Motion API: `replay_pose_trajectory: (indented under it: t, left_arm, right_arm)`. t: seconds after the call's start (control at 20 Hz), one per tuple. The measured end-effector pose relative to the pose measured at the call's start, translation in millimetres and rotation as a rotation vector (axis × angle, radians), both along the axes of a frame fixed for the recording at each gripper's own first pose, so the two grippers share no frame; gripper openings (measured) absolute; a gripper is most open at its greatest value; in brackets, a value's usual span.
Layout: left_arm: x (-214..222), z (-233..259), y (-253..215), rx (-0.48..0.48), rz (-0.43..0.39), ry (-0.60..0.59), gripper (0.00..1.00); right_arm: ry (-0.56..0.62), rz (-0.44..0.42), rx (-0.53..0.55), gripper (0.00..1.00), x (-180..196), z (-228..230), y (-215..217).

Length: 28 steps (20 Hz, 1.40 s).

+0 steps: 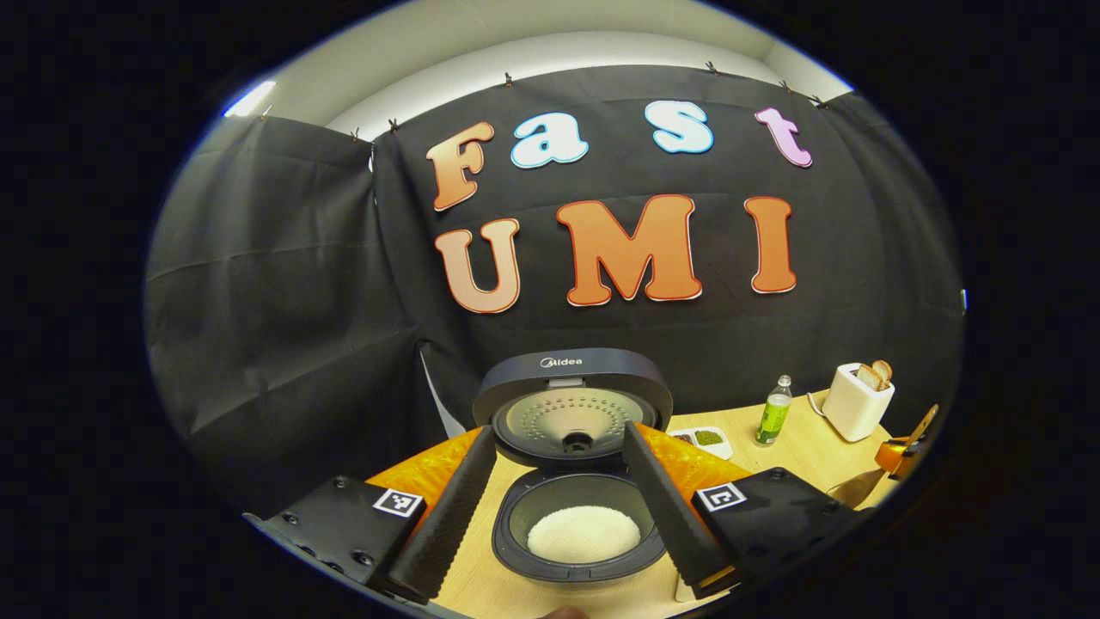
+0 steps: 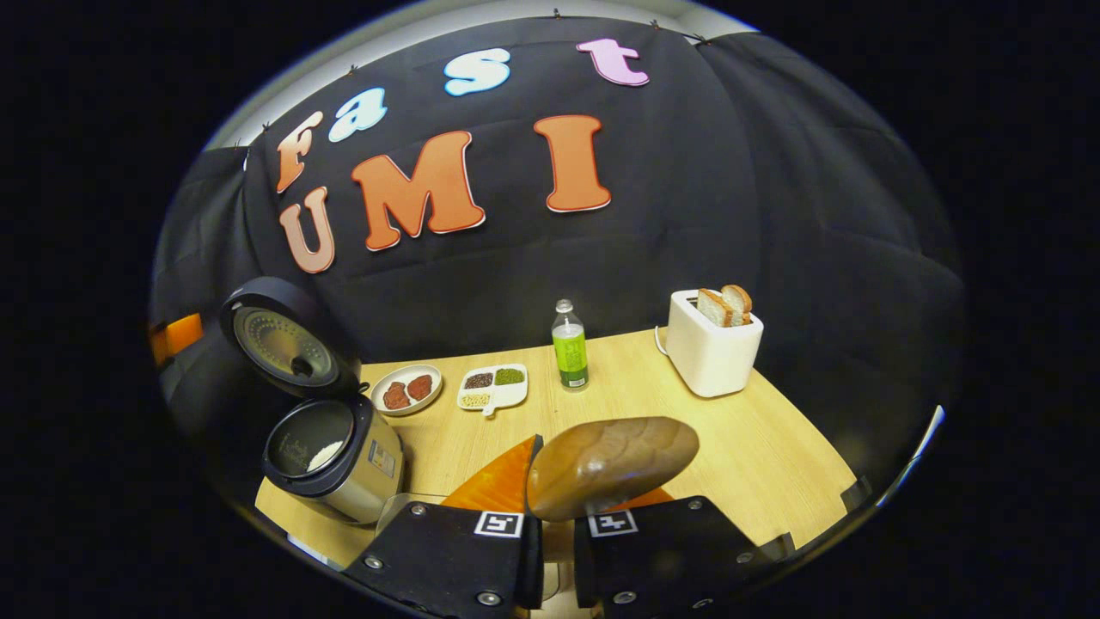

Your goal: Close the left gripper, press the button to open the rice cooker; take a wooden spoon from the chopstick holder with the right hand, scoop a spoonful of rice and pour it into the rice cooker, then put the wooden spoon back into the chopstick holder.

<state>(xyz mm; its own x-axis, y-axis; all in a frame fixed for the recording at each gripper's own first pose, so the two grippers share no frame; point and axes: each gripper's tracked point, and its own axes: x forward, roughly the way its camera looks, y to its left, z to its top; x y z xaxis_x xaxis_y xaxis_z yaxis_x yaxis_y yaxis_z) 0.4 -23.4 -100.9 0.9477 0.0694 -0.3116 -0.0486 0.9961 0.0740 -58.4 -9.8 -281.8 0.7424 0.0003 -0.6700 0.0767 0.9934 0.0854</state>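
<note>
Rice cooker [image 1: 573,481] open, right gripper [image 2: 550,524] holding wooden spoon [image 2: 610,464]

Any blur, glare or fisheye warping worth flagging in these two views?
Left gripper view: sharp; rice cooker evenly lit, table edge bowed by fisheye. Right gripper view: wooden spoon close to the lens, slightly soft, faint sheen; toaster crisp.

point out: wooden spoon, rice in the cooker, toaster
wooden spoon [image 2: 610,464], right gripper view, back of bowl
rice [image 1: 584,535], left gripper view, middle of the heap
toaster [image 2: 713,352], right gripper view, front face
</note>
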Motion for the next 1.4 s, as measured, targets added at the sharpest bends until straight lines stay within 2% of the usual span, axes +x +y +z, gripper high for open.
replay_pose_trajectory:
  t: [0.35,0.55,0.6,0.65,0.85,1.0,1.25,1.4]
  left_arm:
    - [2.5,-12.4,21.5,-0.007,-0.016,0.021,1.00]
    - [5.6,-16.6,37.1,0.000,-0.019,0.026,1.00]
    - [6.6,-17.7,39.2,0.001,-0.022,0.030,1.00]
    - [7.6,-19.1,42.4,0.006,-0.025,0.032,1.00]
    - [12.7,-20.3,51.1,0.025,-0.036,0.028,1.00]
    - [19.1,-23.1,54.0,0.037,-0.048,0.028,1.00]
    - [27.5,-33.0,52.4,0.034,-0.064,0.057,1.00]
    - [30.4,-36.3,48.5,0.024,-0.067,0.066,1.00]
  right_arm:
    - [0.064,0.062,-0.052,0.13,-14.9,-35.7,33.8]
    - [0.090,0.089,-0.150,0.13,-18.6,-63.0,38.8]
    - [0.094,0.096,-0.171,0.09,-20.1,-68.8,41.7]
    - [0.097,0.101,-0.192,0.13,-20.7,-74.0,44.3]
    - [0.116,0.122,-0.263,0.13,-26.9,-96.5,49.4]
    - [0.126,0.106,-0.277,0.13,-37.1,-108.5,47.8]
    - [0.075,0.118,-0.315,0.14,-40.9,-114.2,54.7]
    - [0.067,0.097,-0.283,0.13,-42.2,-119.1,57.1]
